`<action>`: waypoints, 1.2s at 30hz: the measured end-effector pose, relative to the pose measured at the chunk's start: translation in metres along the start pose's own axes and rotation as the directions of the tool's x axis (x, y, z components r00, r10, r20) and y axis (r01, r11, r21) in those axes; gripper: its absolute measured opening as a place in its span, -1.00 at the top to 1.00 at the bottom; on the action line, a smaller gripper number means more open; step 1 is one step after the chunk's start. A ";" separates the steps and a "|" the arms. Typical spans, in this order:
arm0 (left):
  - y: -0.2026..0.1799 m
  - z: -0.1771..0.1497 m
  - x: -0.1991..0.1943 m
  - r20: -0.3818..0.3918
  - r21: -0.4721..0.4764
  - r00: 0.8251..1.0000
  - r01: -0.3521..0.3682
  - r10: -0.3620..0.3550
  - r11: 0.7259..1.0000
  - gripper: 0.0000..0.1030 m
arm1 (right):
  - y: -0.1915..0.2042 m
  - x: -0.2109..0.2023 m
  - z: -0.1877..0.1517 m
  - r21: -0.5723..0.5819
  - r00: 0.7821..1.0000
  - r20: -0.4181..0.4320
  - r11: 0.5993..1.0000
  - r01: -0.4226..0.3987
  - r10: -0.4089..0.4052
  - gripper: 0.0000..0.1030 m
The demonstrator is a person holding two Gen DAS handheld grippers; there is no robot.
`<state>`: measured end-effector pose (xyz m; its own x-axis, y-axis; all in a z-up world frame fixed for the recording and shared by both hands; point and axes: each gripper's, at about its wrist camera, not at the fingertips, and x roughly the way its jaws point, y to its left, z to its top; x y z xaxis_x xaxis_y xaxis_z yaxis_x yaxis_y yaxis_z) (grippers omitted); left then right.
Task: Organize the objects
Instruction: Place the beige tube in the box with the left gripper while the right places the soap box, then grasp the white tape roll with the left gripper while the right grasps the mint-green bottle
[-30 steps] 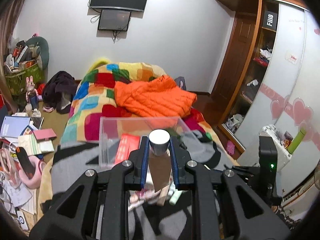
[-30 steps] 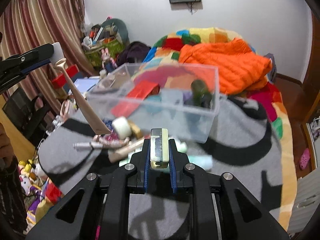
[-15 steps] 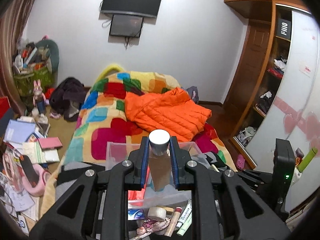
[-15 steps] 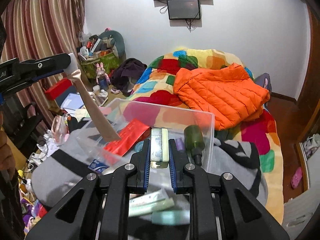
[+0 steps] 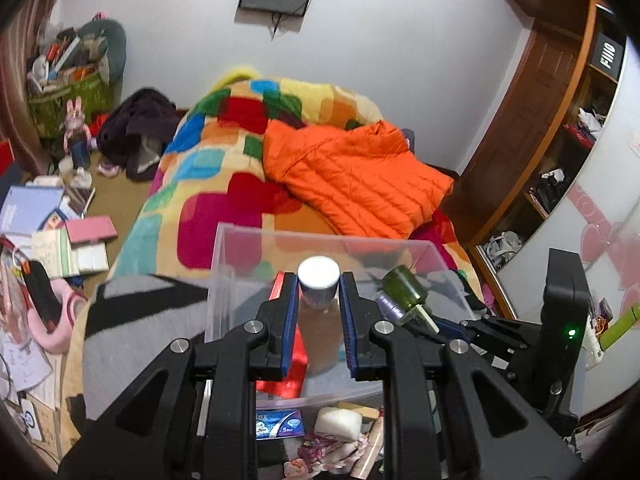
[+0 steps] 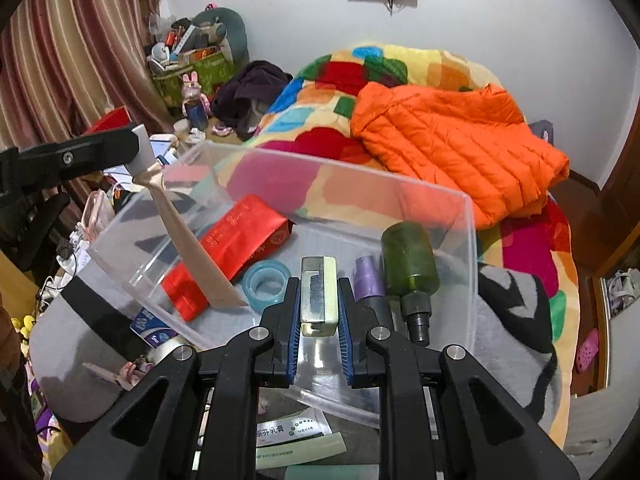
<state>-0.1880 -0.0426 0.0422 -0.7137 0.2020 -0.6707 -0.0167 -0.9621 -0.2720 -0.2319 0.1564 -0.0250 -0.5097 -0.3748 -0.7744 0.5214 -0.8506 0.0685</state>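
Left gripper point(image 5: 319, 320): clenched on the silver cap of a beige tube point(image 6: 192, 248); the tube's flat end dips inside the clear bin point(image 6: 448, 200).
Right gripper point(image 6: 319, 328): clamped on a pale green block point(image 6: 319, 296), held above the bin's near wall.
Bin contents: red packet point(image 6: 236, 248), tape roll point(image 6: 266, 284), green bottle point(image 6: 410, 268), purple cap point(image 6: 368, 278).
Bin location: on a grey blanket point(image 6: 508, 320) on the bed.
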 end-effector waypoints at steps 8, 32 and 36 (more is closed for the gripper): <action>0.003 -0.011 0.000 -0.024 0.013 0.999 -0.030 0.030 0.999 0.62 | 0.003 -0.002 -0.002 -0.029 1.000 -0.011 1.000 0.004 -0.005 0.66; -0.027 -0.081 -0.035 -0.054 0.168 0.997 -0.050 0.060 0.985 -0.17 | -0.013 -0.078 -0.064 0.021 0.996 0.082 0.999 0.045 -0.047 -0.48; -0.026 -0.094 -0.029 -0.092 0.174 0.994 -0.039 0.056 0.984 -0.21 | -0.016 -0.070 -0.082 0.024 0.998 0.040 0.999 0.044 -0.045 -0.56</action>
<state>-0.1010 -0.0064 0.0032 -0.6458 0.1636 -0.7458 -0.1098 -0.9865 -0.1214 -0.1484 0.2265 -0.0236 -0.5595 -0.3503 -0.7512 0.4817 -0.8750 0.0492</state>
